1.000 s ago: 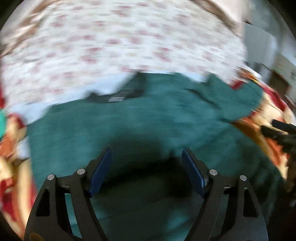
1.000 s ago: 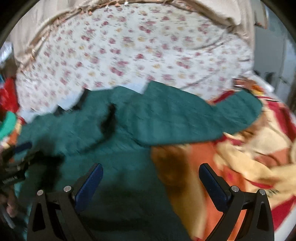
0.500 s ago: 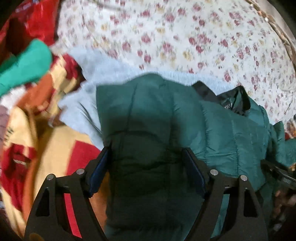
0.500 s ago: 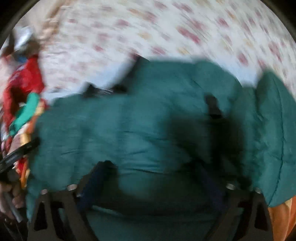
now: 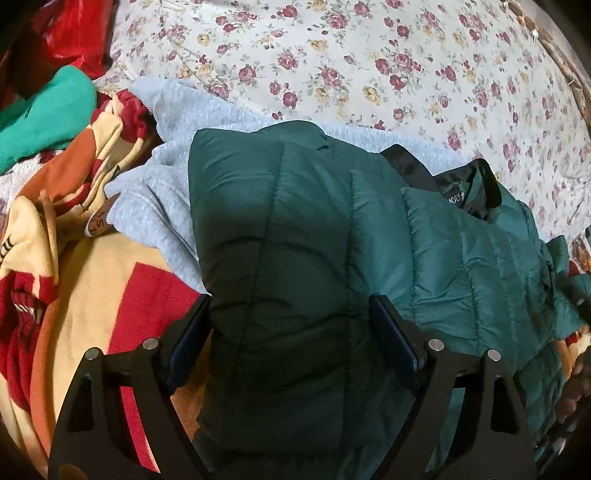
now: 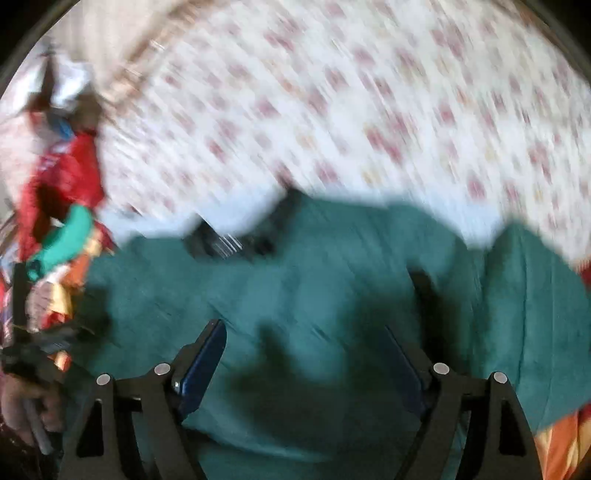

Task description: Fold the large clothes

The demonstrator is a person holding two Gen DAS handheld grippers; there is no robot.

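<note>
A dark green quilted puffer jacket (image 5: 295, 221) lies spread on the bed, its black collar lining (image 5: 458, 192) at the upper right. My left gripper (image 5: 291, 325) hangs over the jacket's folded-in left side. Its jaws are wide and opening, and the dark fold fills the gap between the fingers. The right wrist view is blurred by motion. In it my right gripper (image 6: 306, 354) is over the middle of the jacket (image 6: 332, 277). Those jaws are closing, with green fabric between and under the fingers. I see no pad pressing on the fabric.
A grey sweatshirt (image 5: 166, 184) lies under the jacket's left edge. A red, orange and cream blanket (image 5: 110, 280) covers the near left, with teal (image 5: 40, 114) and red (image 5: 74, 33) garments beyond it. A floral sheet (image 5: 369, 55) covers the far bed. A hand (image 6: 22, 402) holds the left tool.
The left view swung from the jacket's body to its left folded side, then held still. The right gripper slid left off the blanket edge onto the jacket, and its jaws narrowed.
</note>
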